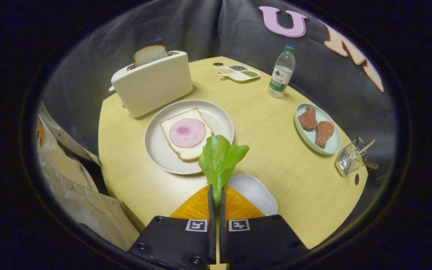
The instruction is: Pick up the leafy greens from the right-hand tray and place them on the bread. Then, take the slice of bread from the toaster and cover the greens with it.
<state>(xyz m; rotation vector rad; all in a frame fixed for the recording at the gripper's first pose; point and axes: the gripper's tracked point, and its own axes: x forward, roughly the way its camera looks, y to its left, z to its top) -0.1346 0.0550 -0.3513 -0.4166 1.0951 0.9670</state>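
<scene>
At the left of the frame we see a pale sleeve [73, 191] beside the tabletop [276, 165]. In the upper left stands one toaster [152, 84] with one slice of bread [150, 54] poking out of its slot. We judge that slice light, fairly stiff and a little crumbly, best taken by the crust edge that stands clear of the slot and lifted straight up.

Right of the toaster, in the middle of the frame, lies one round plate [216, 112] bearing one slice of bread [171, 129] topped with one round slice of ham [187, 132].

At the bottom centre the hand-held gripper [216, 198] has its fingers pressed together on the stem of the leafy greens [219, 159]. That is one bunch, standing up just ahead of the fingers and overlapping the plate's near rim in the picture. We judge the greens very light, soft and floppy, with a smooth surface that could slip. The stem is the firmest place to hold, and the leaf will likely droop when laid down.

Just under the fingers sit one orange tray [197, 208] and one white dish [255, 193].

Toward the upper centre is one small divided dish [238, 73] with three compartments, then one water bottle [282, 73].

At the right we count one pale oval plate [306, 140] with two pieces of browned meat [316, 126], then one wire basket [351, 161] near the tabletop's edge.
</scene>
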